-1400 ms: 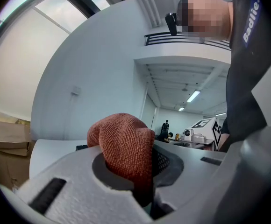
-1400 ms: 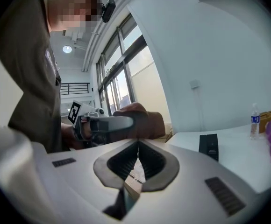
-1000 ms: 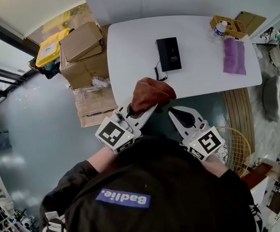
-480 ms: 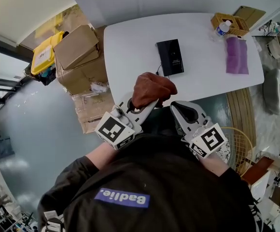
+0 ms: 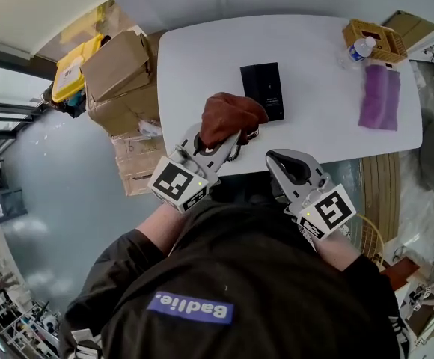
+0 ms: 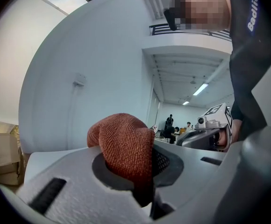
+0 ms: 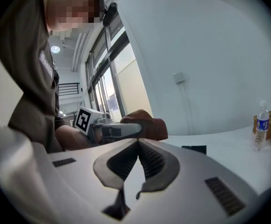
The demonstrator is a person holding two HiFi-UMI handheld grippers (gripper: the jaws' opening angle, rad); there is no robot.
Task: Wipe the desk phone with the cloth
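A black desk phone [image 5: 263, 90] lies flat on the white table [image 5: 202, 51], its coiled cord trailing toward the near edge. My left gripper [image 5: 218, 137] is shut on a rust-brown cloth [image 5: 227, 118], which bunches over the table's near edge just left of the phone. The left gripper view shows the cloth [image 6: 124, 148] pinched between the jaws. My right gripper [image 5: 286, 164] hovers off the table's near edge, jaws closed with nothing in them. In the right gripper view [image 7: 138, 141] the phone [image 7: 194, 149] appears as a dark slab ahead, the cloth [image 7: 147, 125] to the left.
A purple cloth [image 5: 381, 96], a plastic bottle [image 5: 358, 50] and a yellow wicker basket [image 5: 378, 40] sit at the table's right end. Cardboard boxes [image 5: 123, 81] and a yellow-lidded crate [image 5: 73, 67] stand on the floor left of the table.
My left gripper has carried the brown cloth forward from off the table's edge to over it, close beside the phone. The right gripper has stayed near the edge.
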